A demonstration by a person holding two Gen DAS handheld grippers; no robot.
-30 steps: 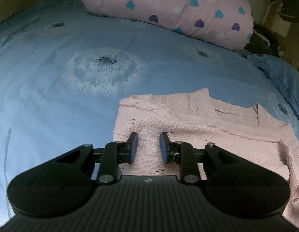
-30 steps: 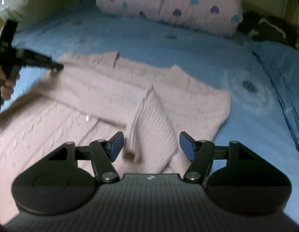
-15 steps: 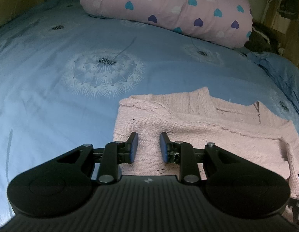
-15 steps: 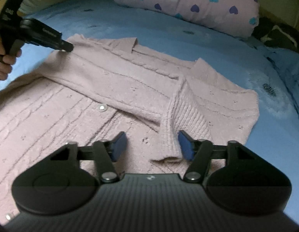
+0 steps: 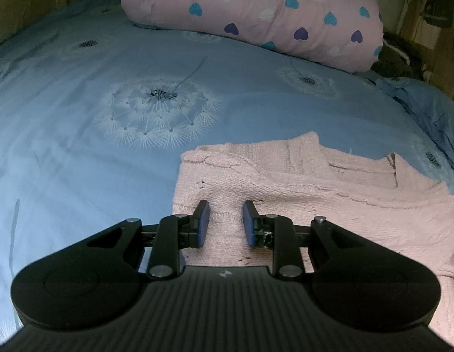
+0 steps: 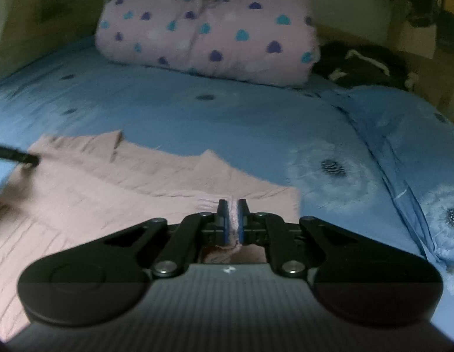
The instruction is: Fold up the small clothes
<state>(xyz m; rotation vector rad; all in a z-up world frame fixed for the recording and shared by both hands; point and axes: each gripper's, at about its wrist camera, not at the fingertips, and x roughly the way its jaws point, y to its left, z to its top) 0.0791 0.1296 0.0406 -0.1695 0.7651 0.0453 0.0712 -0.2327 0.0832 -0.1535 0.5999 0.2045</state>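
Note:
A pale pink knitted cardigan (image 5: 329,193) lies spread on the blue bed. My left gripper (image 5: 226,223) rests on its near left shoulder part, jaws narrow, with a ridge of knit pinched between the blue pads. In the right wrist view the same cardigan (image 6: 124,193) fills the lower left, and the left gripper's black tip (image 6: 27,160) touches its far left corner. My right gripper (image 6: 232,220) is shut on a bunched bit of the cardigan's sleeve, pink knit squeezed between its pads. That view is blurred by motion.
The blue bedsheet (image 5: 109,117) with white dandelion prints spreads left of and beyond the cardigan. A rolled pink quilt with hearts (image 5: 256,14) (image 6: 206,32) lies across the head of the bed. A dark bundle (image 6: 364,64) sits at the far right corner.
My right gripper's jaws closed from wide apart onto the sleeve end, and its view swung right and up along the bed. The left gripper stayed put on the cardigan.

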